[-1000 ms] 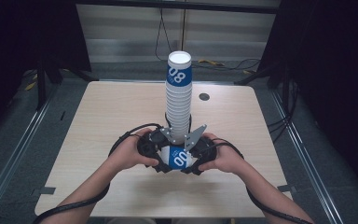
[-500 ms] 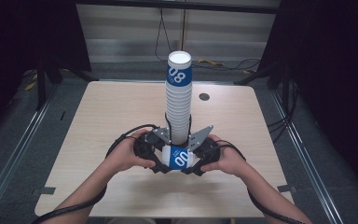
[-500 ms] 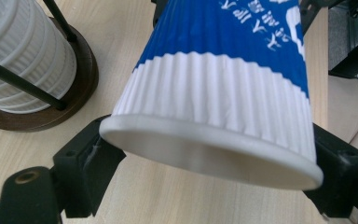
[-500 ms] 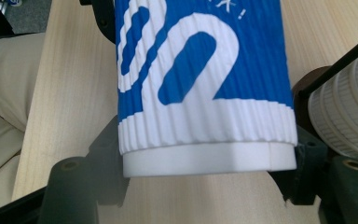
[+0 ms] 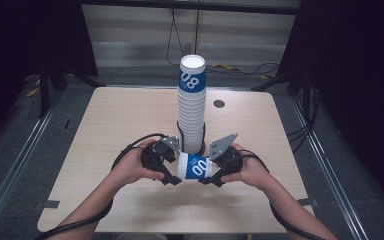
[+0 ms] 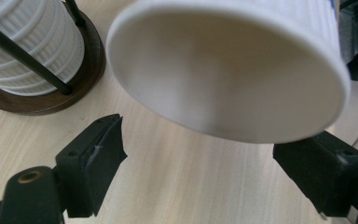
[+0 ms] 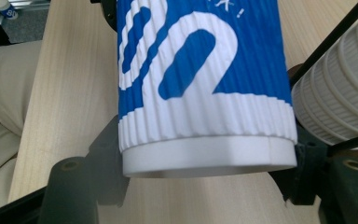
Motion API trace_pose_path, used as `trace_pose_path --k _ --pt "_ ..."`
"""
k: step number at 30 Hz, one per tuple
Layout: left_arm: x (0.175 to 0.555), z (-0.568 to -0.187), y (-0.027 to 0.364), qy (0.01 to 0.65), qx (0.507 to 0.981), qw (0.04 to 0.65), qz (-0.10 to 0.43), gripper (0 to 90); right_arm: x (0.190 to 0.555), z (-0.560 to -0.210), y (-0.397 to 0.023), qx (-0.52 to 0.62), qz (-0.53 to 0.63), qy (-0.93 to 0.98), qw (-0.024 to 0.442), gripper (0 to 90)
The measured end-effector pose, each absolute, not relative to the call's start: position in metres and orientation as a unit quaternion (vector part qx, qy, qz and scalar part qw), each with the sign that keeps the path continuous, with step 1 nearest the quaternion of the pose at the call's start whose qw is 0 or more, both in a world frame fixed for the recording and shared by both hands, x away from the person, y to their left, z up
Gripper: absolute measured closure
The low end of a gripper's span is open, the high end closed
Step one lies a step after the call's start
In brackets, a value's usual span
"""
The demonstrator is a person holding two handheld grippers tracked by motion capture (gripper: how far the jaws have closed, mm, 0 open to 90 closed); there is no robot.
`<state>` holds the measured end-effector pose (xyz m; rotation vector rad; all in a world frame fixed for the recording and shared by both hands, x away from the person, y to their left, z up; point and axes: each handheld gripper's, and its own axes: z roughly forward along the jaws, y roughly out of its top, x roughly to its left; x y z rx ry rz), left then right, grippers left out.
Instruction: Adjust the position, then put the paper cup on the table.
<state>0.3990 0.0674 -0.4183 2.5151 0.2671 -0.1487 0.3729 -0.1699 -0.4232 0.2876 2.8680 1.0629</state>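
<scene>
A blue-and-white cup [image 5: 196,166] lies sideways above the bench [image 5: 105,120], between the two grippers and just in front of the tall cup stack [image 5: 191,107] in its holder. The right gripper [image 5: 215,172] has its jaws clamped on the cup's base end, one on either side of the ribbed wall. The left gripper [image 5: 172,172] faces the cup's open mouth with its jaws apart, clear of the rim.

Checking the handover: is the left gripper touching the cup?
Apart. The left gripper view shows the left gripper open, its jaws clear of the cup rim.
</scene>
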Motion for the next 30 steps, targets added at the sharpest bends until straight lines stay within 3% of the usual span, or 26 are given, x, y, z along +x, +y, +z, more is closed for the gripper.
trace_pose_path --k 14,30 --pt "0.403 -0.419 0.078 0.113 0.936 0.327 -0.058 17.0 0.373 -0.427 -0.181 0.111 0.358 0.926 0.035 31.0" --pt "0.404 -0.414 0.08 0.129 0.904 0.402 -0.065 16.8 0.373 -0.424 -0.187 0.13 0.375 0.917 0.042 31.0"
